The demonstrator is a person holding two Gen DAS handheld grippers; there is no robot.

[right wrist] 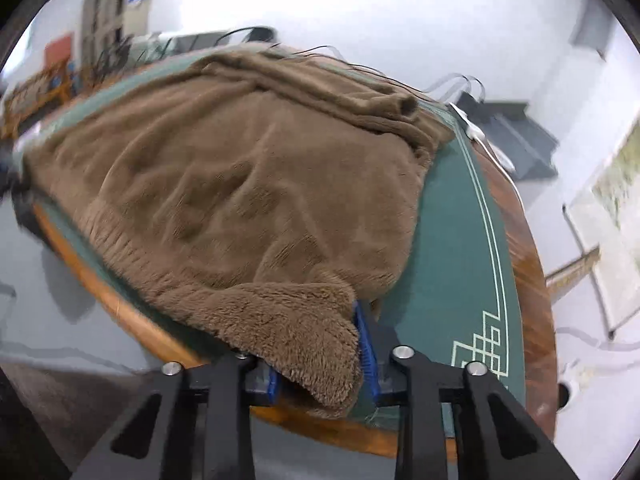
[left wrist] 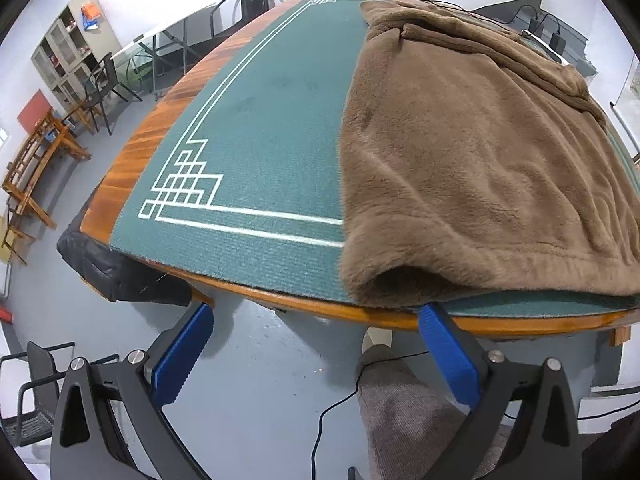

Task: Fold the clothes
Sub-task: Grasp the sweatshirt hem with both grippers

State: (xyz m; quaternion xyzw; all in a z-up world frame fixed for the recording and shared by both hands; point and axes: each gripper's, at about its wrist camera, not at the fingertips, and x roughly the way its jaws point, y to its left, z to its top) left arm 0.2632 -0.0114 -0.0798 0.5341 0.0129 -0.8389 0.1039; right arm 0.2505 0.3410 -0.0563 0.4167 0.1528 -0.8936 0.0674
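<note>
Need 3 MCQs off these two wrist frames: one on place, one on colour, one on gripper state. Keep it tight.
1. Where does the brown fleece garment lie?
A. on the floor
B. on the green mat on the table, its hem at the near edge
C. over a chair back

2. What colour are the gripper finger pads?
A. red
B. blue
C. yellow

3. How do the two grippers stand?
A. both open and clear of the cloth
B. left gripper open with nothing between its fingers, right gripper closed on a corner of the garment
C. both shut on the hem

Answers:
1 B: both views show the fleece spread on the mat, hem by the wooden rim.
2 B: blue pads show in both views.
3 B: left fingers stand wide apart below the table edge; right fingers pinch the fluffy corner.
</note>
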